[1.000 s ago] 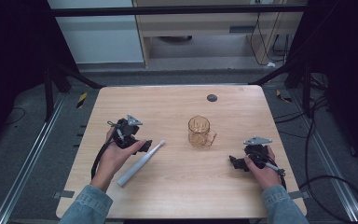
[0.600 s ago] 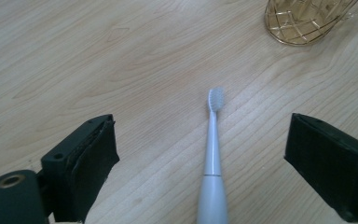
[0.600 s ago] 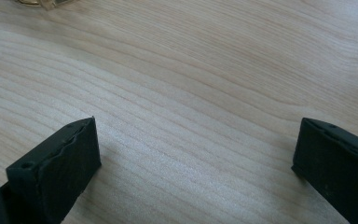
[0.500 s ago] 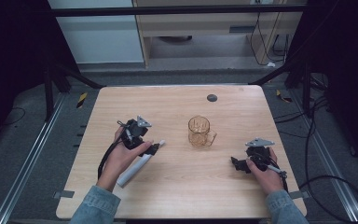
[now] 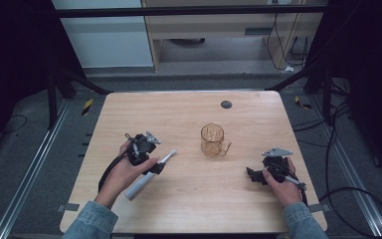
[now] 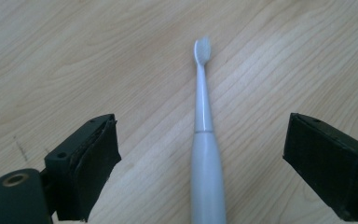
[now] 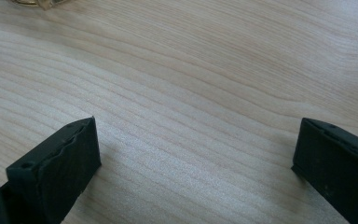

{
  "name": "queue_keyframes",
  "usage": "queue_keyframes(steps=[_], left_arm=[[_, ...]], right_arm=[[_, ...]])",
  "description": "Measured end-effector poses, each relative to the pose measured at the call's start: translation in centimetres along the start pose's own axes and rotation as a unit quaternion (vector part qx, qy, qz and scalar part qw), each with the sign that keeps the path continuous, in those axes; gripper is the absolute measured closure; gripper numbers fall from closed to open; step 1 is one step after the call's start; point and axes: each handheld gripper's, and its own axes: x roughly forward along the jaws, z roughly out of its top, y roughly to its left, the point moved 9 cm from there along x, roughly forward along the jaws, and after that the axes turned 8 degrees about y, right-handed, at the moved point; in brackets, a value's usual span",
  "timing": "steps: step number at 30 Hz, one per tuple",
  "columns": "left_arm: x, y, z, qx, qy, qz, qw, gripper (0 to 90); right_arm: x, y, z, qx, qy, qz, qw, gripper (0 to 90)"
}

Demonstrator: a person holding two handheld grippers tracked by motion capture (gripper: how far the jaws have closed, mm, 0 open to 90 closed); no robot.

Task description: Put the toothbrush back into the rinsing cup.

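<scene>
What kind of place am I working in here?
Probably a lab or recording workspace, not a home: a bare wooden table stands on grey floor, with loose cables beside it, dark stand legs and plain cabinets behind.

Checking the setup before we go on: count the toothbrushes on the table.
1. The electric toothbrush lies flat on the table between the open jaws of the left gripper, bristles pointing towards the glass mug. Nothing looks hidden.

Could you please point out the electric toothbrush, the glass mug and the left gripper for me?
electric toothbrush (image 6: 206, 163): left gripper view, on its handle.
glass mug (image 5: 212, 141): high view, on its side wall.
left gripper (image 6: 205, 154): left gripper view, midway between its open jaws.
</scene>
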Motion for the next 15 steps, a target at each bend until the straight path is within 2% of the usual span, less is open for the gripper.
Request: queue_keyframes(steps=[4,9,11,13,15], left_arm=[[-0.2,0.6,-0.6,-0.006,0.010,-0.007,0.9999,9.2],[-0.1,0.4,-1.0,0.005,0.023,-0.016,0.9996,10.5],[0.0,0.2,-1.3,0.008,0.034,-0.013,0.9993,10.6],[0.2,0.3,-1.6,0.005,0.048,-0.005,0.9988,11.5],[0.2,0.4,-1.8,-0.002,0.051,-0.006,0.9987,14.3]], right_arm=[[0.0,0.0,0.0,0.000,0.000,0.001,1.0000,0.6],[0.0,0.0,0.0,-0.001,0.000,0.003,1.0000,0.5],[0.0,0.0,0.0,0.000,0.000,0.003,1.0000,0.4],[0.1,0.0,0.1,-0.002,0.001,0.003,1.0000,0.4],[0.1,0.0,0.2,-0.003,0.001,0.004,1.0000,0.4]])
